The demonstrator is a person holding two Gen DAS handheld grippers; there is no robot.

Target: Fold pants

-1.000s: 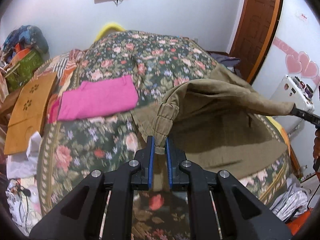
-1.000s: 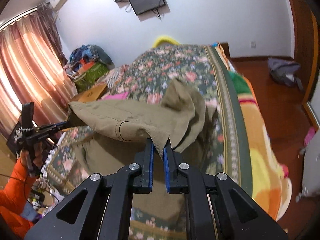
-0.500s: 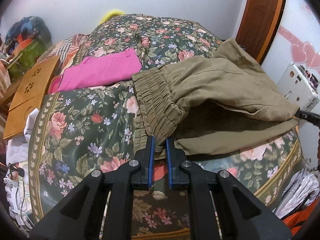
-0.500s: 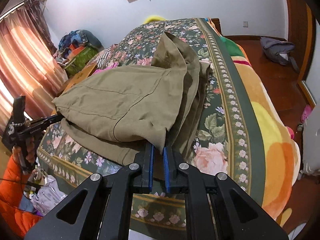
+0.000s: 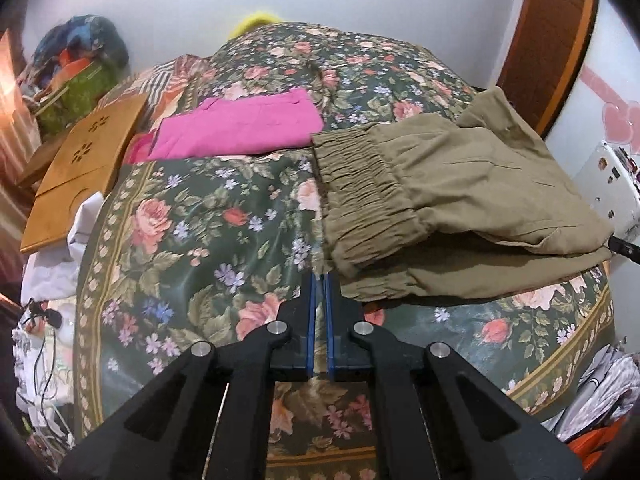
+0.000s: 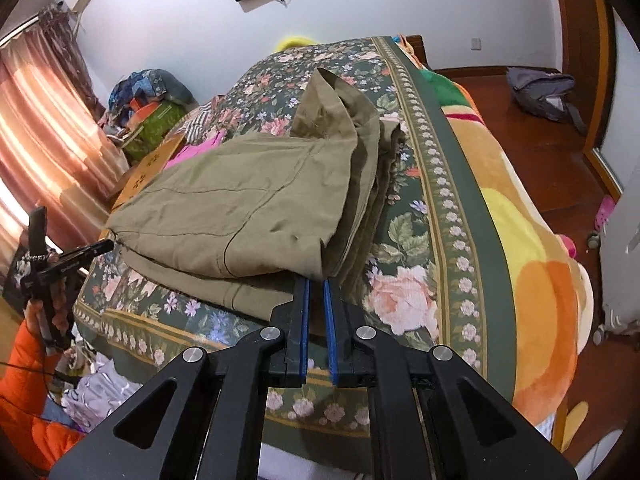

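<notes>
Olive pants (image 5: 460, 200) lie folded over on the floral bedspread (image 5: 192, 220), elastic waistband (image 5: 360, 196) toward my left gripper. My left gripper (image 5: 319, 280) sits just in front of the waistband's near corner, jaws nearly closed with a thin gap and nothing between them. In the right wrist view the pants (image 6: 248, 200) lie in a doubled stack. My right gripper (image 6: 315, 284) is at the near corner of the stack, slightly open and empty, the cloth edge just beyond its tips. The left gripper (image 6: 100, 248) shows at the far corner.
Folded pink pants (image 5: 240, 128) lie farther back on the bed. A wooden lap tray (image 5: 84, 168) lies at the bed's left edge. Clutter and cables are on the floor at left. An orange-yellow blanket (image 6: 532, 272) hangs off the bed's right side; a bag (image 6: 544, 92) lies on the wooden floor.
Both grippers lowered the lifted pants onto the bed, folding the top layer over the bottom one. Both then let go of the cloth and drew back a little.
</notes>
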